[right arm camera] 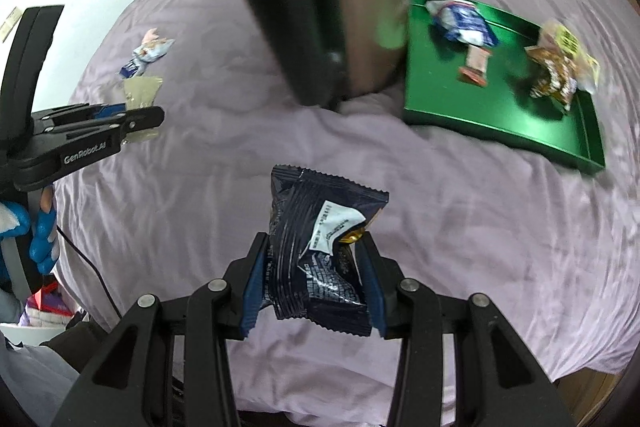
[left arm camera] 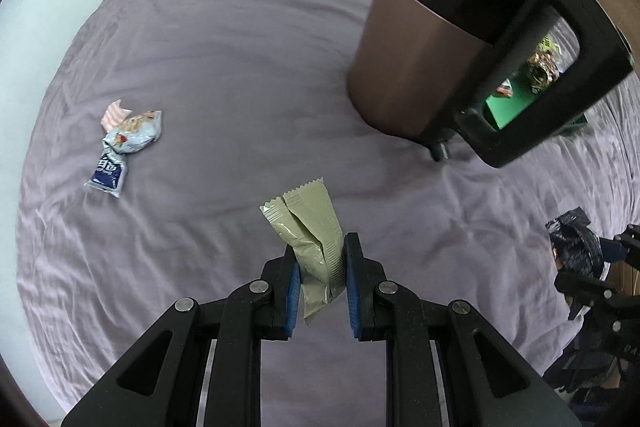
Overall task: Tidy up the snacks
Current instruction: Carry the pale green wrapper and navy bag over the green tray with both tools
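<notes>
My left gripper (left arm camera: 320, 279) is shut on an olive-green snack packet (left arm camera: 310, 235) and holds it above the purple cloth; it also shows at the left of the right wrist view (right arm camera: 132, 115). My right gripper (right arm camera: 314, 279) is shut on a dark navy snack packet (right arm camera: 320, 251), held above the cloth. A green tray (right arm camera: 496, 115) at the right holds a blue-white packet (right arm camera: 464, 21), a small pink packet (right arm camera: 476, 65) and a brown-yellow packet (right arm camera: 560, 67). A pale blue packet and a pink one (left arm camera: 124, 139) lie together on the cloth at the left.
A tall copper and black kettle (left arm camera: 432, 39) stands on the cloth between the loose packets and the tray, its handle (left arm camera: 552, 75) close to the camera. The purple cloth (left arm camera: 240, 47) covers the whole surface. A white wall lies beyond the left edge.
</notes>
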`<state>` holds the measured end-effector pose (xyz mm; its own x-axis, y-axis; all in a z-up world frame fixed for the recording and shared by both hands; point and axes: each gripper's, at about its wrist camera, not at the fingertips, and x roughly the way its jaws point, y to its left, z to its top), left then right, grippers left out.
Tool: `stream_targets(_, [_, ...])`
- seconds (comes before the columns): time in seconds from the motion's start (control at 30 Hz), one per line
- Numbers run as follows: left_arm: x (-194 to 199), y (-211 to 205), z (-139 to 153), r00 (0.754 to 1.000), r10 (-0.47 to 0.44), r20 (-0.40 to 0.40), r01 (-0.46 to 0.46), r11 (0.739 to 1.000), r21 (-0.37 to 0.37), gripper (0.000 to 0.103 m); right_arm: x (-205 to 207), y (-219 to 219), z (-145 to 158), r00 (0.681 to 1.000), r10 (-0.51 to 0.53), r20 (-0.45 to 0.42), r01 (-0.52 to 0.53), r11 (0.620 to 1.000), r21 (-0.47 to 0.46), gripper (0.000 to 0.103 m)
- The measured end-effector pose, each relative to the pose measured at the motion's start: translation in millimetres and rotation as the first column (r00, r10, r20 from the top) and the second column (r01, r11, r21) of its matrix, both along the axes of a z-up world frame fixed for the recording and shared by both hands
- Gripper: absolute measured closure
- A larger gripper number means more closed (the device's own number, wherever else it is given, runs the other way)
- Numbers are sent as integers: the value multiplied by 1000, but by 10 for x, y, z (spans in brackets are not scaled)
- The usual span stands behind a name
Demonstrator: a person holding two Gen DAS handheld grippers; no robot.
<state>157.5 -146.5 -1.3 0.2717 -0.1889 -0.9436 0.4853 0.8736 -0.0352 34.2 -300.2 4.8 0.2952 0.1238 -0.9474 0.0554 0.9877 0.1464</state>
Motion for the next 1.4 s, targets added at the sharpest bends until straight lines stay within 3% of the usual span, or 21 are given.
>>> stream_targets(0.3, [-94,-194,-93,998,-61,-19,61,998,23,87,-126,-247,-23,998,-66,7,66,998,4,70])
stream_targets(0.57, [-391,-566,-155,982,-186,-44,188,981,39,87,-268,-699,2,985,-169,24,169,986,-13,70])
stream_targets(0.7, [-666,-838,-161,957,-281,-67,283,959,25,87,-342,-1057,36,971,-237,43,238,971,-33,70])
stream_targets(0.9, [-1094,-1398,-116,889,-448,-90,447,894,-40,87,-385,-1586,110,948,-306,84,312,947,-76,70])
stream_targets(0.97, [-1119,-1624,-81,878,-470,-85,466,882,-65,87,-360,-1747,133,942,-320,101,329,941,-86,70])
stream_targets(1.07, [-956,-1959,-7,888,-455,-59,449,888,-101,87,-265,-1953,162,933,-335,133,348,933,-90,70])
stream_targets(1.23, [-421,-2480,74,927,-375,16,374,916,-145,87,65,-2287,171,917,-347,196,369,925,-91,70])
stream_targets(1.4, [75,-2800,-133,966,-258,27,259,956,-137,87,457,-2501,14,912,-348,218,374,923,-89,70])
